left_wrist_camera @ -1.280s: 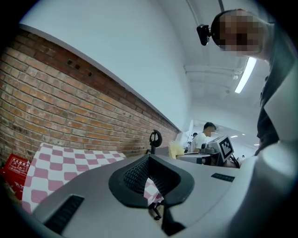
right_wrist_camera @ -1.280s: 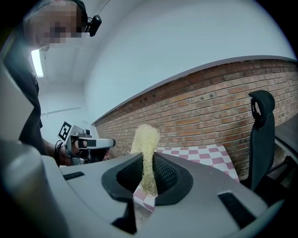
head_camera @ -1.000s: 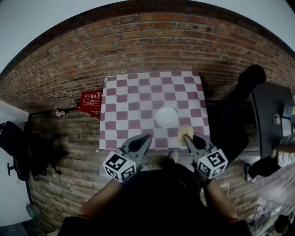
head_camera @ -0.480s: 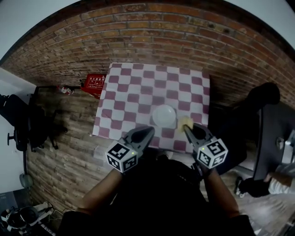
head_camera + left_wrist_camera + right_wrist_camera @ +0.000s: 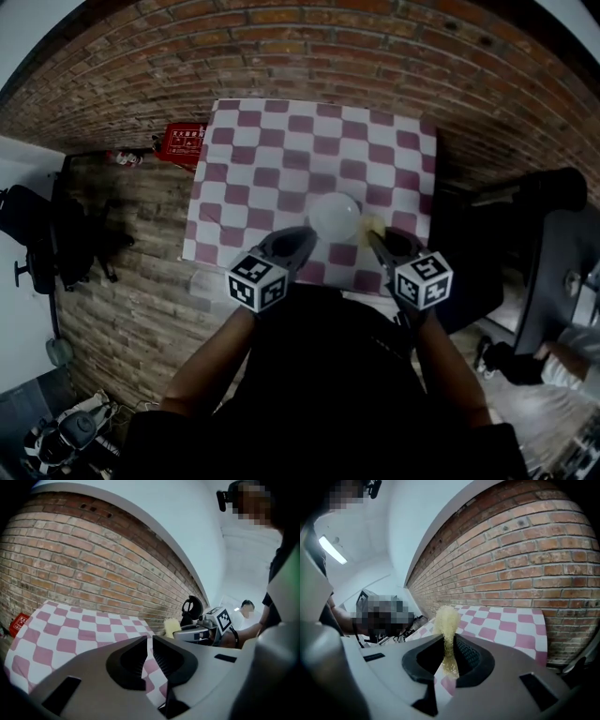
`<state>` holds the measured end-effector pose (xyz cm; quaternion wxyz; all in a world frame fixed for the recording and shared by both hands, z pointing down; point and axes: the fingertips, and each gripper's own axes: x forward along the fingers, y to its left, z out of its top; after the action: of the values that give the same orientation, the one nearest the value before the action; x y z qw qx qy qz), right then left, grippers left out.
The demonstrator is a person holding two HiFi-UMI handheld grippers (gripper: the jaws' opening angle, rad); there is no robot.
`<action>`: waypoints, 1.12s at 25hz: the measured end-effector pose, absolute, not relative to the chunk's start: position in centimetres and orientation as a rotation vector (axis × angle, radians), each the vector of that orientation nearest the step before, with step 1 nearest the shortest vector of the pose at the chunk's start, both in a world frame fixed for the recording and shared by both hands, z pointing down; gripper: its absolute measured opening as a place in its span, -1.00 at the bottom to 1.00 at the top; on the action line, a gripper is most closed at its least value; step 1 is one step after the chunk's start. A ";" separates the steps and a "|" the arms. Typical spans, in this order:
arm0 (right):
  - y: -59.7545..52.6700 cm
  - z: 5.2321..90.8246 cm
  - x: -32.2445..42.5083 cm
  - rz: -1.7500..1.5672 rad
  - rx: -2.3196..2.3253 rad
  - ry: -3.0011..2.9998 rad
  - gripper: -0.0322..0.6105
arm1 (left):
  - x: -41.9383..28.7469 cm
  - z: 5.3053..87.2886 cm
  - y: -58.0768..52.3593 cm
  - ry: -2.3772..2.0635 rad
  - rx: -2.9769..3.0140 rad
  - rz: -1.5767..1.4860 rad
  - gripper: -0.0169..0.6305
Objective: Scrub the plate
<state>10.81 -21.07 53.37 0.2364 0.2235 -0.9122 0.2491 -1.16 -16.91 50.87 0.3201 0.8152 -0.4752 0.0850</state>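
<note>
Holds two hand-carried grippers low over the near edge of a worktop (image 5: 234, 169) draped in a pink-and-white chequered cloth (image 5: 281, 141), with a red brick wall (image 5: 375, 56) behind it. Grips a frayed yellow scrubbing sponge (image 5: 447, 618) in the right gripper (image 5: 449, 644), jaws closed tight on its lower part, the fluffy top standing clear above them. Carries nothing in the left gripper (image 5: 150, 641): jaws just opening, parted by only a thin slit, with bare chequered cloth showing through the gap. Shows, in the head view, the round white plate (image 5: 335, 216) lying flat on the cloth near the front edge, right of centre, between the two gripper tips and just ahead of them. Sets the sponge just beside the plate's right rim; touching or apart cannot be told from above. Points both grippers forward and slightly downward, toward the wall. Shows also a red printed box (image 5: 181, 145) on the plank-patterned floor (image 5: 131, 309), just beside the worktop's left edge toward its far end.
</note>
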 end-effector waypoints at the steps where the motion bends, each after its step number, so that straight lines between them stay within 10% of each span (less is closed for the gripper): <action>1: -21.5 54.2 10.6 0.695 0.616 -2.486 -0.74 | -1.3 52.1 -17.4 -1.234 2.121 0.235 -0.81; 28: -22.2 72.5 9.0 0.948 0.546 -2.041 -0.74 | -2.6 72.6 -20.2 -0.917 1.653 0.392 -0.31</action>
<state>9.02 -22.15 72.49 0.4013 0.2161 -0.8073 0.3749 -2.64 -20.20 72.56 0.5690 0.7041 -0.3907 0.1669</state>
